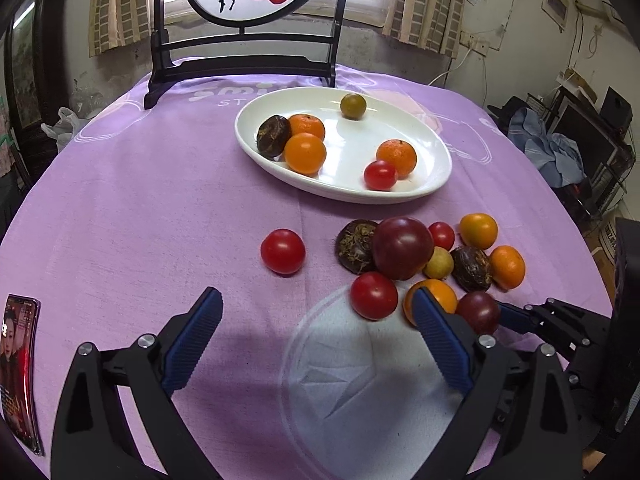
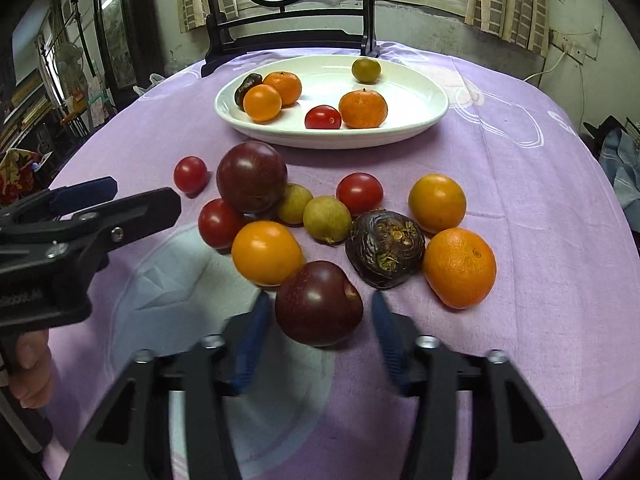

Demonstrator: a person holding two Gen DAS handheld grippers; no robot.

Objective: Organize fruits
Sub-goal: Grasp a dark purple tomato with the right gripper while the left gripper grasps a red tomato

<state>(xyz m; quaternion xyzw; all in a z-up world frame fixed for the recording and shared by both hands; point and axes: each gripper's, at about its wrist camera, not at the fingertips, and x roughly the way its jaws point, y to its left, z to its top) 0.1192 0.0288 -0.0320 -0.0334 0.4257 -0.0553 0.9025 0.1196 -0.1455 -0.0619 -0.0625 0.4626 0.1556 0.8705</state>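
Right wrist view: the right gripper [image 2: 318, 312] points steeply down at the table, its blue pads flanking a dark purple plum [image 2: 319, 303]. The pads sit just beside the plum's sides; whether they press on it cannot be told. The plum is near-round with no clear long axis, its stem dimple turned toward the right pad. Just beyond it lie an orange tomato [image 2: 267, 253] and a dark wrinkled fruit [image 2: 385, 248], part of a loose cluster on the purple tablecloth [image 2: 520, 200]. Farther back, a white oval plate [image 2: 400, 130], long axis running left to right, holds six fruits. Left wrist view: the left gripper [image 1: 316, 308] stands spread wide over bare cloth, nothing between its pads, a red tomato [image 1: 283, 251] ahead of it.
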